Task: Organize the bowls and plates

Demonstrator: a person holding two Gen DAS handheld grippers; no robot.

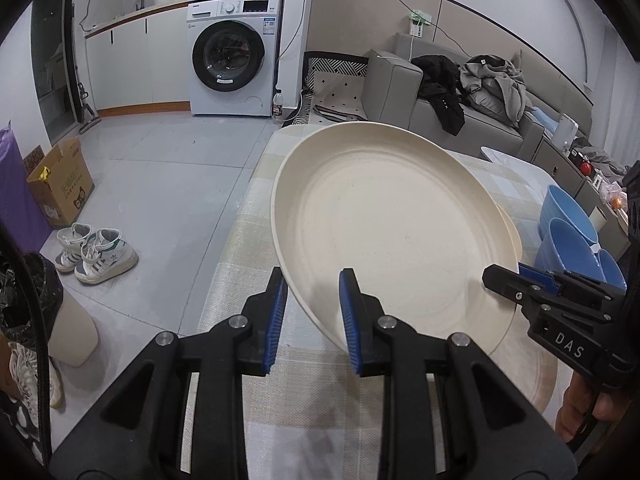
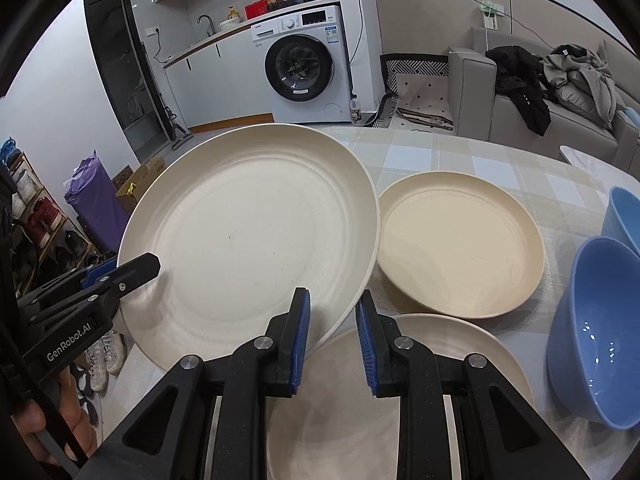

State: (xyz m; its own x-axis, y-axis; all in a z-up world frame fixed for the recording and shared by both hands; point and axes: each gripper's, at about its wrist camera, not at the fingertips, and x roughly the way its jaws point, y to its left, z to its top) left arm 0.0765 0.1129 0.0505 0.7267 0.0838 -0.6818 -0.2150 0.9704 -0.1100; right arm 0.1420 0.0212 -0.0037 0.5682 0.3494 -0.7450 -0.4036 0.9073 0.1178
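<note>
Both grippers, left gripper (image 1: 314, 320) and right gripper (image 2: 332, 340), nearly closed, pinch big cream round plate (image 2: 256, 240) tilted above checked table (image 2: 460, 152); uneven lift could slip it onto beige plate (image 2: 460, 244)

both wrist views close above table (image 2: 460, 152), facing washing machine (image 1: 232, 56); share lifted cream plate (image 2: 252, 232).

right hand-held gripper (image 2: 333, 338) | clamps big cream plate (image 2: 248, 236) rim (tilted, lifted) | left hand-held gripper (image 2: 154, 266) grips opposite rim
</note>
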